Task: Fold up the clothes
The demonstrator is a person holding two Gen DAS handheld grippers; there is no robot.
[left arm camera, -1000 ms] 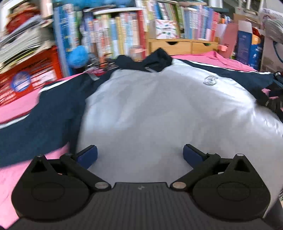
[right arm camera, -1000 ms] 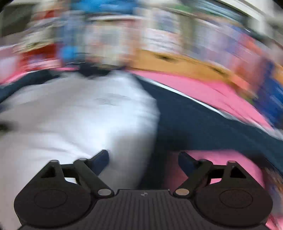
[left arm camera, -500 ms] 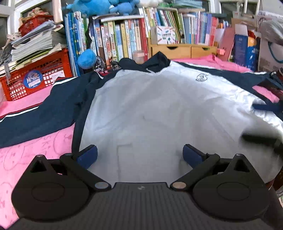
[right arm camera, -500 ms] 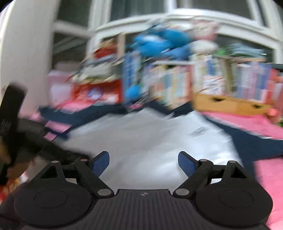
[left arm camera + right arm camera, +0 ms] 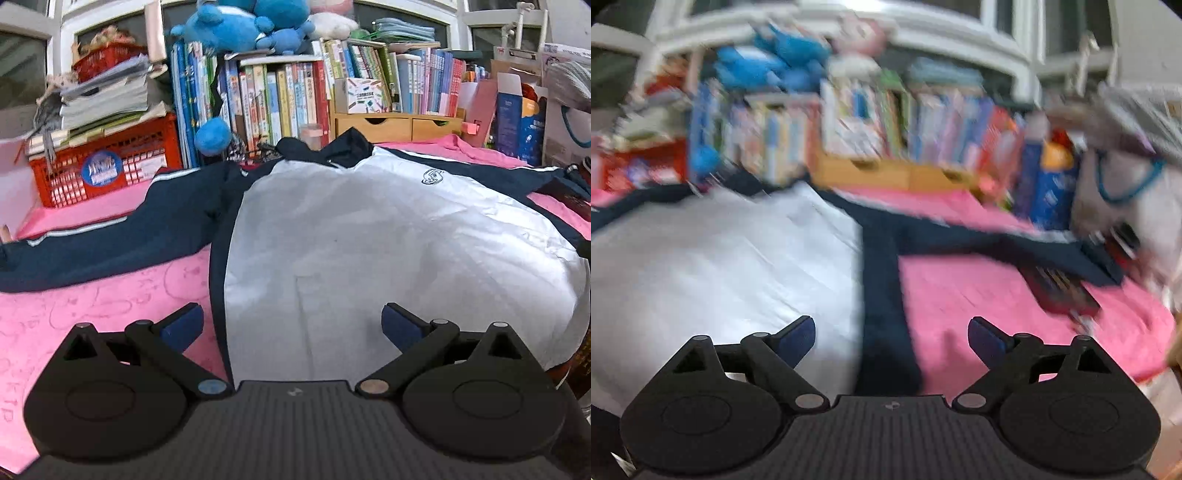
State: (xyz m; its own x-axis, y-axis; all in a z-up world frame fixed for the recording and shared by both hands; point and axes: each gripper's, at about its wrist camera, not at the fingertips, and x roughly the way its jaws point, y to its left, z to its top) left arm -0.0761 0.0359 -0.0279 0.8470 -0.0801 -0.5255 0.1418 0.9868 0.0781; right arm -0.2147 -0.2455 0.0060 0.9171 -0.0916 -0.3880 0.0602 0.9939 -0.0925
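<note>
left wrist view: the jacket, white body with navy sleeves and collar, lies spread flat on the pink cover, front up, collar toward the books. one navy sleeve extends to the left across the cover. the left gripper hangs over the near hem of the jacket. its fingers stand wide apart with nothing between them; the pads do not press on the fabric. a red crate of papers sits at the far left, and wooden drawers sit behind the collar.

right wrist view, blurred: the right gripper is above the navy side edge of the jacket, where white fabric meets the pink cover. its jaws are opening and hold nothing; the fabric lies below them, not clamped. a dark flat object lies on the cover to the right; what it is cannot be told.
</note>
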